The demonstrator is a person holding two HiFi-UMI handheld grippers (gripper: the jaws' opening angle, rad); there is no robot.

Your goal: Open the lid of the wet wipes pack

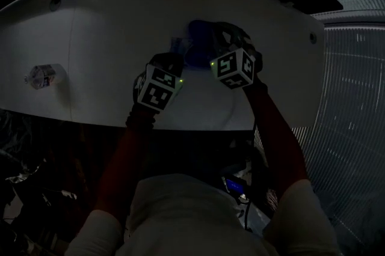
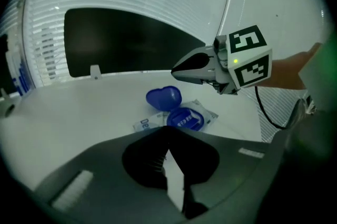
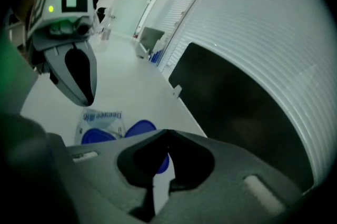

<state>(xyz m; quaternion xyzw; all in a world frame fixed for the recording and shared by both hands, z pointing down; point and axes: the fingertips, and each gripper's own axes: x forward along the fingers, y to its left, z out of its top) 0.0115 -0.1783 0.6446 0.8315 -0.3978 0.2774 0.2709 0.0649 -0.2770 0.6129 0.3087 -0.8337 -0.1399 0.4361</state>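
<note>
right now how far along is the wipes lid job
Done: the blue lid stands flipped up, off the opening of the wet wipes pack. In hand: nothing. The left gripper and right gripper both have their jaws together, empty and clear of the pack. Left: nothing that I can see; the lid looks open.

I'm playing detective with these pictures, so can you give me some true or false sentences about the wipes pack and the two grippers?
1. The blue lid of the wet wipes pack is flipped open. True.
2. The right gripper is pinching the lid. False: its jaws are shut on nothing, and it is up off the pack.
3. The pack lies on a white table. True.
4. The left gripper has its jaws spread wide. False: they are shut together and empty.
</note>
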